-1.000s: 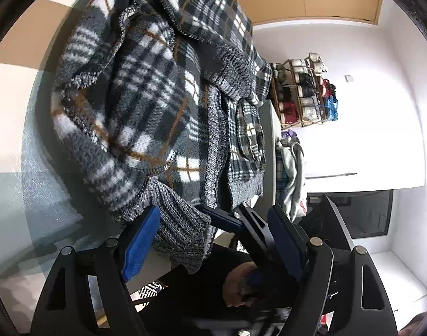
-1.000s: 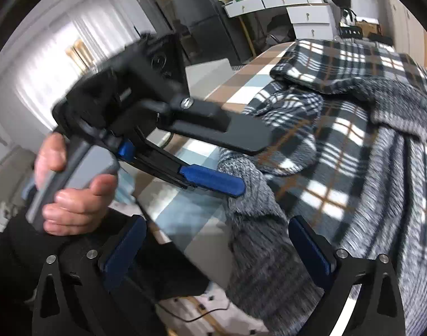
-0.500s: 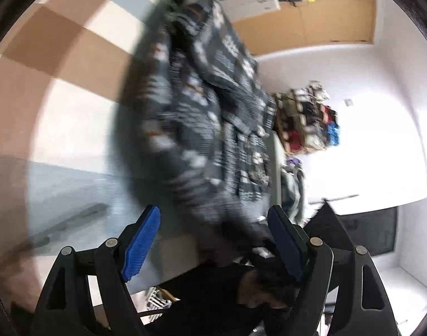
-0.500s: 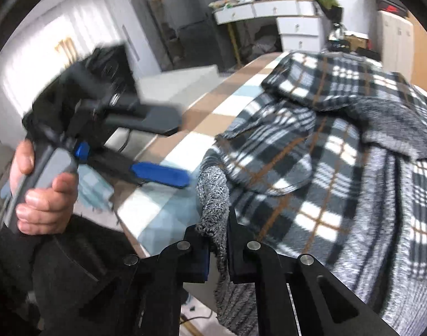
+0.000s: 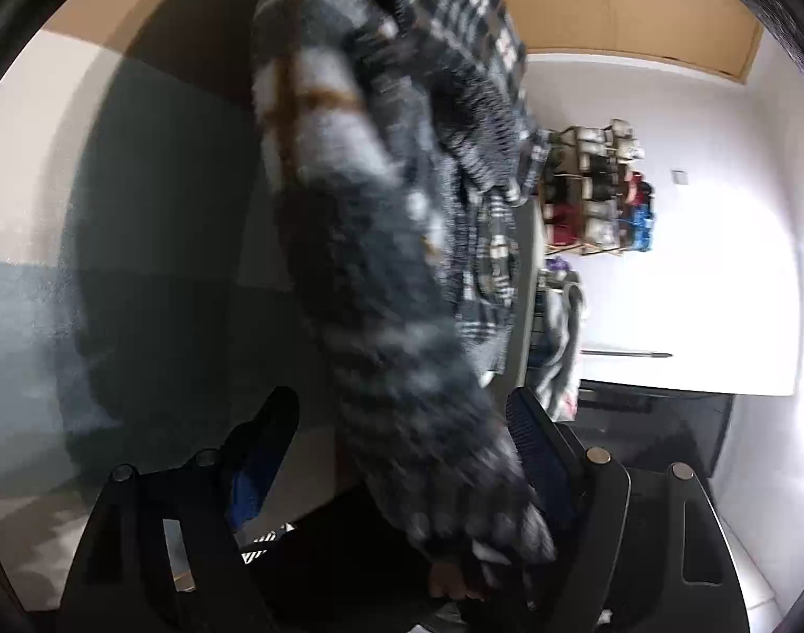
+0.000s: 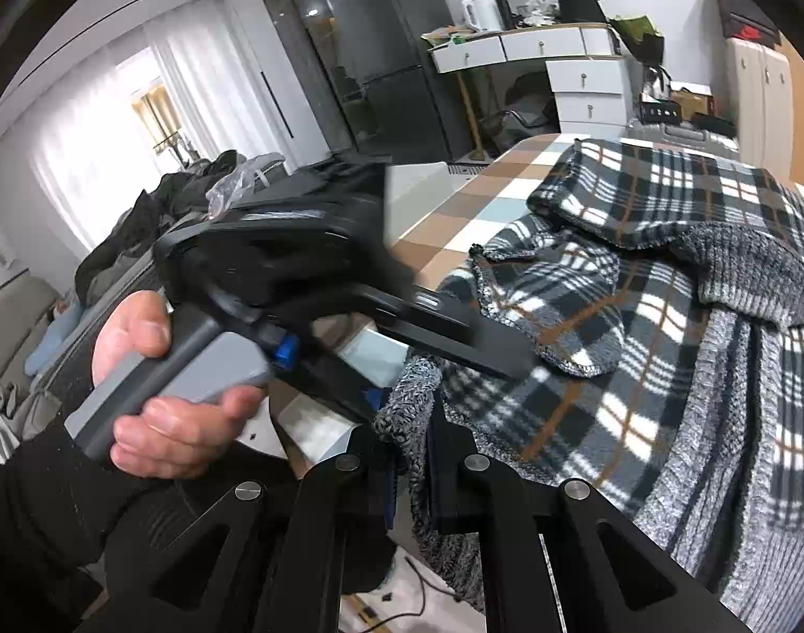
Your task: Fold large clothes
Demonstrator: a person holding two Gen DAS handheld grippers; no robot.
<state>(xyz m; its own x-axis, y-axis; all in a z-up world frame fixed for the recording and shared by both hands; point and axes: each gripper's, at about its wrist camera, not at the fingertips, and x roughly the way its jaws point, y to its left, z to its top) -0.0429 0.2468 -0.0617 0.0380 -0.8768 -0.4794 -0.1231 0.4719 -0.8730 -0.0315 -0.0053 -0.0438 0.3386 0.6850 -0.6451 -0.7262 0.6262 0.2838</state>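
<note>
Right wrist view showed the plaid garment [image 6: 639, 348] spread over a checked surface [image 6: 454, 211] of brown, white and pale blue squares. It was a thick fleece piece in dark grey, white and black checks crossed by thin orange-brown lines, with bands of mottled grey rib knit along its edges and at the cuff. One fold lay bunched over another near the middle, and a wide rib-knit strip ran down the right side.

The right gripper [image 6: 409, 453] had its jaws clenched on the grey knit cuff [image 6: 407, 411], which stood pinched up between them at the near edge of the surface, with more knit hanging below. Its jaws had just been closing, with that cuff between them.

The left gripper [image 6: 454, 353] reached in from the left, held by a hand [image 6: 154, 395] in a black sleeve [image 6: 38, 506]. In the left wrist view, blurred, its jaws stood released and wide apart, and the sleeve of the garment [image 5: 402, 316] ran down between them, close against the right-hand pad [image 5: 533, 448]; whether it touched I could not tell.
</note>
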